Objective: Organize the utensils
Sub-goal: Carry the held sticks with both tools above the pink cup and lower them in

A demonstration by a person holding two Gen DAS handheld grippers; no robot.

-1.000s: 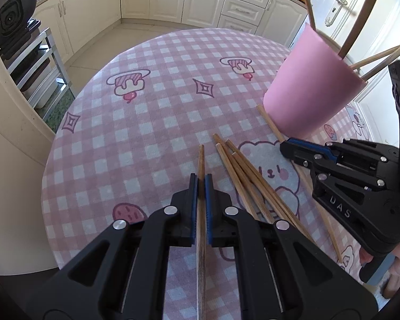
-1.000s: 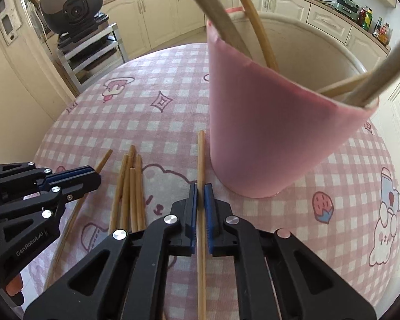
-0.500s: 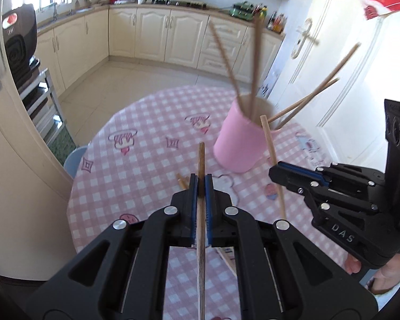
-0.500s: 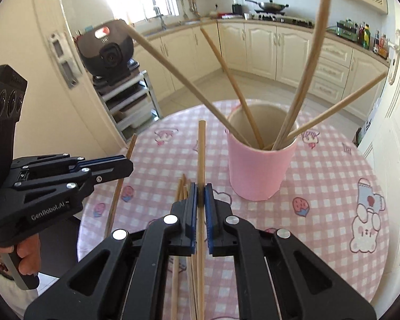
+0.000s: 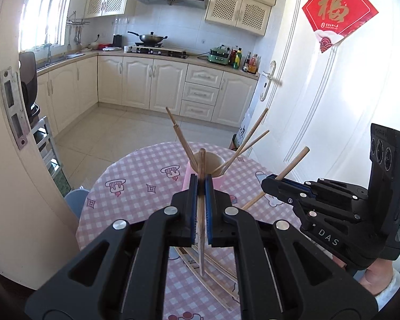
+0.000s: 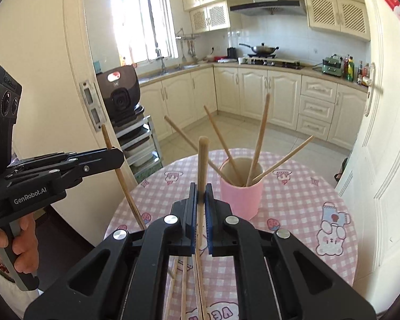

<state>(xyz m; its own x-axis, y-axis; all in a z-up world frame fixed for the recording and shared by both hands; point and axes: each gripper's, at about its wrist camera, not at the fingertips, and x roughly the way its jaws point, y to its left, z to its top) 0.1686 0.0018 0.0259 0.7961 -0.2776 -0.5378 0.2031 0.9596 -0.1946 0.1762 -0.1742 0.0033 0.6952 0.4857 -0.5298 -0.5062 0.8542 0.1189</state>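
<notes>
Each tool: black plastic body, blue pads (image 5: 192, 210), silver screws. Left tool (image 6: 66, 165) marked "GenRobot.AI"; right tool (image 5: 285, 186) marked "DAS".

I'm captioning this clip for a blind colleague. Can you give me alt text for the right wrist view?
The right tongs grip one wooden chopstick upright above a round table with a pink checked cloth. Just beyond stands a pink cup holding four chopsticks, and more lie loose on the table below. At left, the left tongs hold another chopstick.

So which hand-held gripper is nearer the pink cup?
Right, marginally. Right hand-held gripper has the pink cup just ahead, slightly right; left hand-held gripper is farther back, cup dead ahead.
</notes>
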